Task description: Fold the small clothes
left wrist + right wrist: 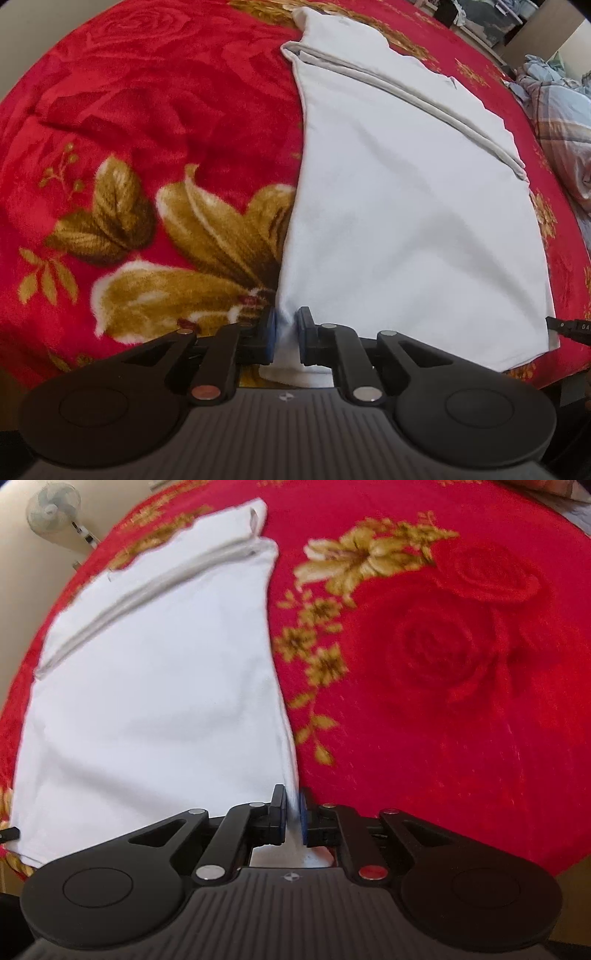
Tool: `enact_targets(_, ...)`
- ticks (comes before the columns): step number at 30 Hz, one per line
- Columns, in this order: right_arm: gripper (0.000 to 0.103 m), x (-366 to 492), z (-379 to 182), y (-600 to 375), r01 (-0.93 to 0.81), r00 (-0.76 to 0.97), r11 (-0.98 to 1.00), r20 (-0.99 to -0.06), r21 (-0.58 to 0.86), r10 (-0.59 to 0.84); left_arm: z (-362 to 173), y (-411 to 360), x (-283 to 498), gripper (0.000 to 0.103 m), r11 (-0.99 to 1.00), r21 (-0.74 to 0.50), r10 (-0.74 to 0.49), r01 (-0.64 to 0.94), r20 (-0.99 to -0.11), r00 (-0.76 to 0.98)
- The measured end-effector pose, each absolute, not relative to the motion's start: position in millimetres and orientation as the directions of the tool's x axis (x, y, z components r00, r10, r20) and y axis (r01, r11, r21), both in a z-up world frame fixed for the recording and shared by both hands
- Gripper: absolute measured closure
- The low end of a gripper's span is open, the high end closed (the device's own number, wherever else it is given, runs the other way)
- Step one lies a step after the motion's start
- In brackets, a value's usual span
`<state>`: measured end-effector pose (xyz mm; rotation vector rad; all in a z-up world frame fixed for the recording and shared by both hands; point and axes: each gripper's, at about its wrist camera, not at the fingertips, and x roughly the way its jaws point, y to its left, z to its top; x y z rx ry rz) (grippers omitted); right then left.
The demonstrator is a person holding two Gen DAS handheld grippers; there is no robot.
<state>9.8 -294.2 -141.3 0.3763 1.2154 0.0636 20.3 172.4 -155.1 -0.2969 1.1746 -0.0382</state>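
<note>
White garment (406,203) in both claws, no legible writing

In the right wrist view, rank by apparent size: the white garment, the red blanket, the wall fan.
1. red blanket, fills most of the view.
2. white garment, near the camera, so it looks bigger.
3. wall fan, far off, so true size is unsure.

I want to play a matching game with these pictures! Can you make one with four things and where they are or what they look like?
Things:
1. white garment
2. red blanket
3. left gripper
4. fan

Descriptions:
A. gold flowers on it
B. far off by the wall
C. lying flat, partly folded
D. pinching a near corner of cloth

Pairs: 1-C, 2-A, 3-D, 4-B
</note>
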Motion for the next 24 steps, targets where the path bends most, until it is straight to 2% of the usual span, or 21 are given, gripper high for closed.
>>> enact_targets(12, 0.097, 9, -143, -289, 0.120, 0.348, 0.949, -0.907, 0.293, 0.236, -157, 169, 18, 0.089, 0.965, -0.235, -0.173, -0.120, -0.908, 0.381)
enact_targets(14, 0.098, 8, -142, -288, 0.115, 0.355, 0.949, -0.904, 0.294, 0.238, -154, 167, 18, 0.096, 0.966, -0.236, -0.177, -0.105, -0.902, 0.394)
enact_targets(16, 0.098, 7, -136, -291, 0.114, 0.383, 0.943, -0.890, 0.311, 0.247, -144, 167, 17, 0.096, 0.966, -0.243, -0.182, -0.089, -0.883, 0.433)
enact_targets(20, 0.099, 3, -94, -303, 0.088, 0.515, 0.901, -0.794, 0.425, 0.324, -101, 167, 13, 0.097, 0.953, -0.303, -0.237, -0.029, -0.798, 0.553)
enact_targets(24, 0.099, -9, -37, -323, 0.041, 0.676, 0.824, -0.623, 0.565, 0.394, -46, 165, -4, 0.098, 0.937, -0.345, -0.291, 0.055, -0.683, 0.670)
